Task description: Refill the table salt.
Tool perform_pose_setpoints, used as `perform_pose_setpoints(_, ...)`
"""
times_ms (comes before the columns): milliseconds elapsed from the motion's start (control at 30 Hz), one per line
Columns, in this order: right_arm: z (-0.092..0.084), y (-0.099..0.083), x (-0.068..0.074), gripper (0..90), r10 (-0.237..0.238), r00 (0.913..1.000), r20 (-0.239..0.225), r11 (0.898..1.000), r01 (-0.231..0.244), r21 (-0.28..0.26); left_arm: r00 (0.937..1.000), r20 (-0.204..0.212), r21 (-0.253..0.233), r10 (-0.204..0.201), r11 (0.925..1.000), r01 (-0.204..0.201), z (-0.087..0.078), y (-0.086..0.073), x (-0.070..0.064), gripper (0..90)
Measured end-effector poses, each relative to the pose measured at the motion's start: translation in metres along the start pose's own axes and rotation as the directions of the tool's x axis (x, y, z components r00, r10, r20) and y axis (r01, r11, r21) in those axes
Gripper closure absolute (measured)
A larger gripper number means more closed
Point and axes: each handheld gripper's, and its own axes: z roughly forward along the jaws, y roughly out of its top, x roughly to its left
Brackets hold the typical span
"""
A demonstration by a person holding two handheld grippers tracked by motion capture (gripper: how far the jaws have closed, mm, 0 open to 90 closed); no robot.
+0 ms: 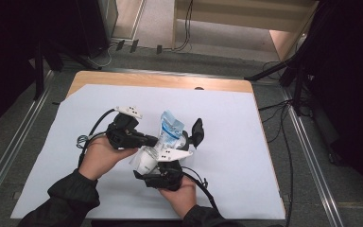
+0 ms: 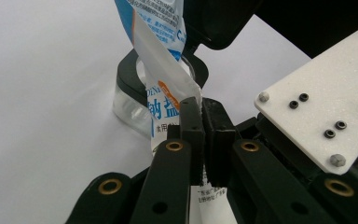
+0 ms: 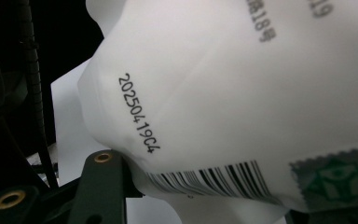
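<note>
A white and blue printed bag [image 1: 169, 128] hangs tilted between both grippers above the white sheet. My left gripper [image 1: 155, 141] comes in from the left and is shut on the bag's thin sealed edge [image 2: 186, 88], pads [image 2: 192, 135] pressed together on it. From below, my right gripper [image 1: 159, 160] is shut around the bag's full white body [image 3: 223, 93], its left jaw against the plastic beside a barcode. Under the bag's lower corner stands a clear jar [image 2: 130, 105] with a black rim and a raised black lid [image 1: 197, 130].
The white sheet [image 1: 246, 142] covers a wooden table whose bare strip [image 1: 160, 79] runs along the far edge. Black cables [image 1: 92, 137] trail from both grippers over the sheet. The right gripper's white plate [image 2: 326, 98] sits close beside the left jaws.
</note>
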Motion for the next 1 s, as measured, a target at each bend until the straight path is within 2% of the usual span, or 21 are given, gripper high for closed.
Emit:
perform_pose_setpoints(133,-0.0001,0.0008,0.0003,52.4,0.005,1.0000,0.007,1.000,-0.005,0.001,1.0000,0.008,0.002,-0.003,1.0000,0.003,0.0001,0.0003,0.0004,90.0)
perform_pose_setpoints(200,-0.0014,0.0009,-0.0009,54.6,0.021,0.9998,-0.002,1.000,-0.021,-0.001,0.9999,0.015,0.003,-0.005,1.0000,0.005,0.0002,0.0004,0.0000,90.0)
perform_pose_setpoints(533,-0.0031,-0.0009,0.0013,56.7,0.012,0.9989,-0.045,0.999,-0.014,-0.035,0.9974,0.072,0.015,-0.006,0.9999,0.005,0.0025,-0.0006,0.0018,85.3)
perform_pose_setpoints(667,-0.0041,-0.0009,0.0011,56.8,0.014,0.9984,-0.056,0.999,-0.017,-0.042,0.9970,0.077,0.022,-0.006,0.9997,0.004,0.0035,-0.0009,0.0024,81.8)
perform_pose_setpoints(900,-0.0060,0.0003,0.0008,58.1,-0.002,0.9988,-0.048,0.998,-0.001,-0.058,0.9983,0.058,0.025,0.008,0.9996,-0.009,0.0066,-0.0020,0.0034,74.0)
perform_pose_setpoints(967,-0.0059,-0.0001,0.0009,58.3,0.002,0.9991,-0.042,0.998,-0.004,-0.055,0.9984,0.056,0.033,0.004,0.9995,-0.006,0.0076,-0.0021,0.0038,73.7)
perform_pose_setpoints(1000,-0.0059,-0.0002,0.0008,58.3,0.000,0.9992,-0.041,0.998,-0.003,-0.055,0.9985,0.053,0.032,-0.012,0.9994,0.010,0.0083,-0.0021,0.0043,72.8)
